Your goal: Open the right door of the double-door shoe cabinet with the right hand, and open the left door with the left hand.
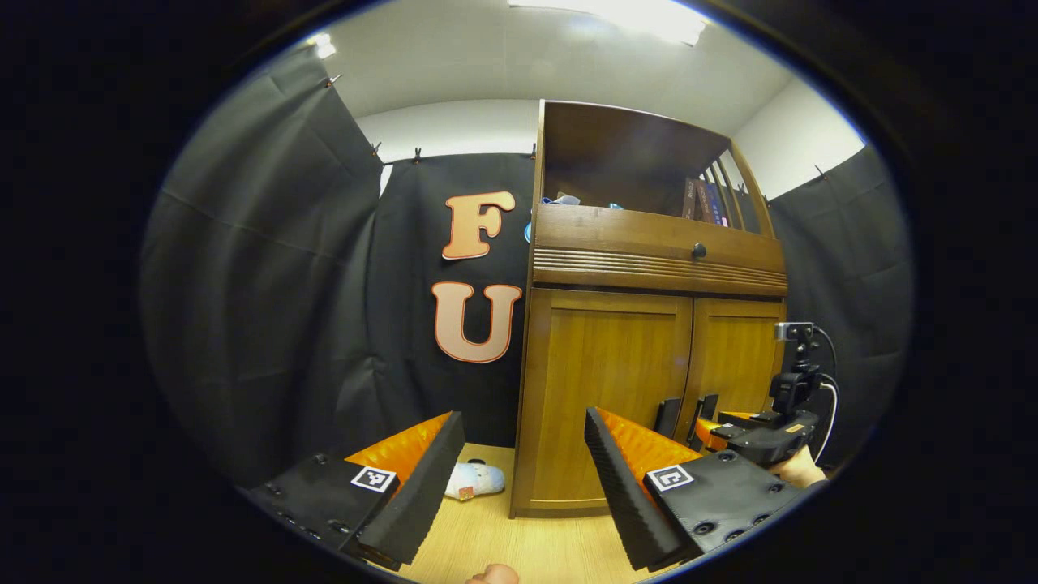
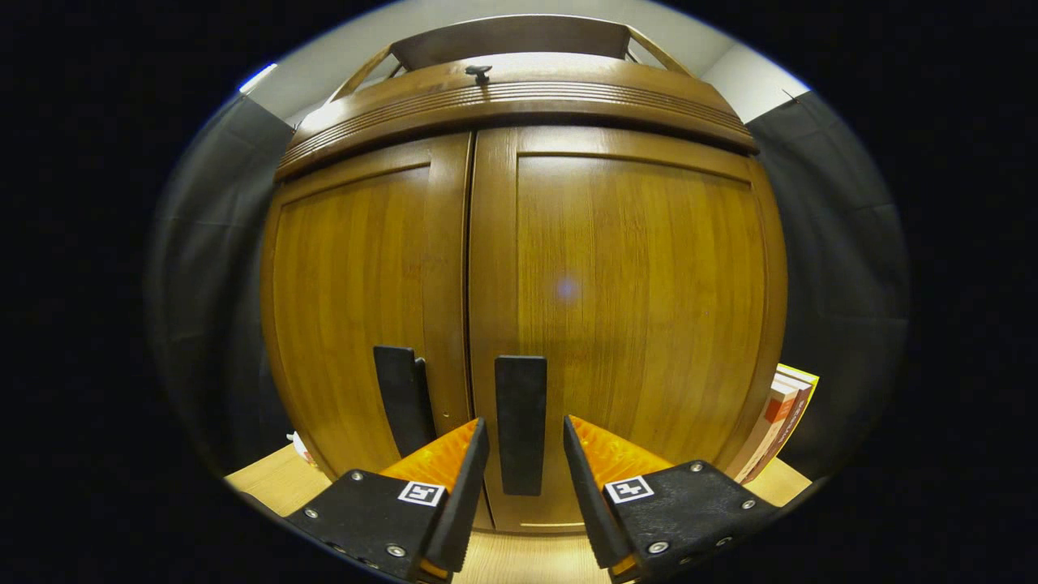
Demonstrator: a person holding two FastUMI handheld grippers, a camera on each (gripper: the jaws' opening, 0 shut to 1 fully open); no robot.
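Seen dead ahead of the right gripper (image 2: 523, 466): the shoe cabinet (image 2: 519, 284) in warm, grained wood with framed panel doors, both shut. Jaws apart, straddling the flat, dark slab handle of the right door (image 2: 521, 422) without clear contact; the left door handle (image 2: 401, 397) just left of them, part hidden. Books (image 2: 782, 422) cut off at right. From the left gripper (image 1: 523, 478), jaws wide apart on nothing, well short of the cabinet, standing ahead and to their right; ridged moulding and small round knob (image 1: 698, 251) above the doors. Soft white toy (image 1: 474, 478) on the pale floor, hard to make out.
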